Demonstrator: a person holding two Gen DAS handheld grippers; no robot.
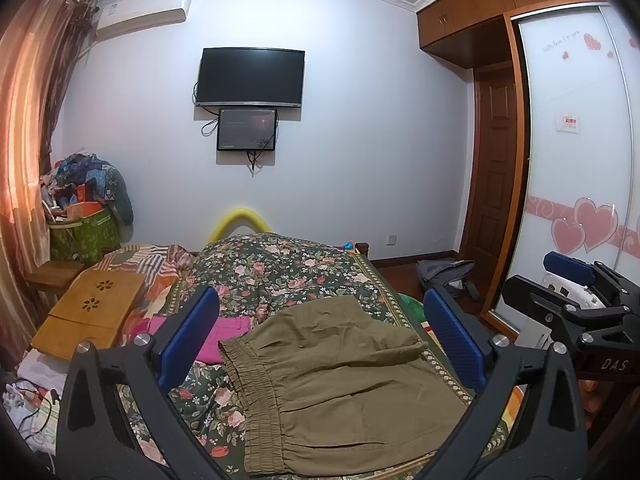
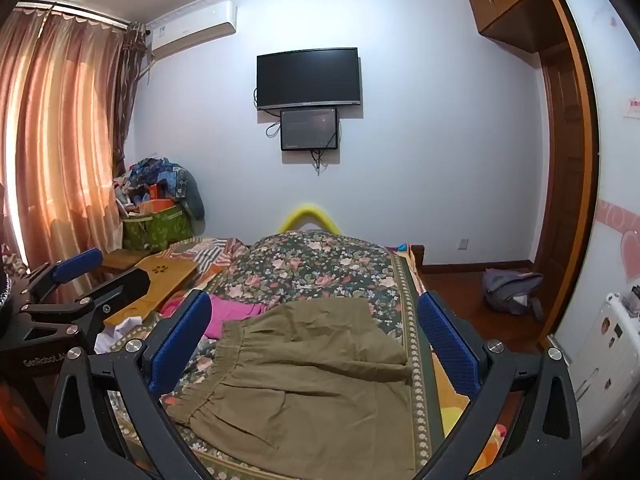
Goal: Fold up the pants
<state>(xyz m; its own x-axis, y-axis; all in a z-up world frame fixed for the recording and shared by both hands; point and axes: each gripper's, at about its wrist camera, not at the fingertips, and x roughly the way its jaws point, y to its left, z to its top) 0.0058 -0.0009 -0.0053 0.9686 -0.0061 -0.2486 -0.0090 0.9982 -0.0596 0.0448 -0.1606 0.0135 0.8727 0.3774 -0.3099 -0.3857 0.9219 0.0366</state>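
Olive pants point(image 1: 352, 368) point(image 2: 304, 380) lie on the floral bedspread point(image 1: 280, 264), their elastic waistband to the left and a fold of cloth across their far half. My left gripper point(image 1: 324, 336) hovers over the near part of the pants, open wide, with nothing touching its blue pads point(image 1: 196, 332). Beside it on the right, my right gripper point(image 2: 314, 340) is also open wide above the pants and holds nothing. The left gripper point(image 2: 100, 276) shows at the left edge of the right wrist view.
A pink garment point(image 1: 224, 332) lies just left of the pants, next to a wooden lap desk point(image 1: 92, 308). A backpack point(image 2: 512, 284) sits on the floor to the right of the bed, by the wardrobe. A full green basket point(image 1: 84, 232) stands at the far left.
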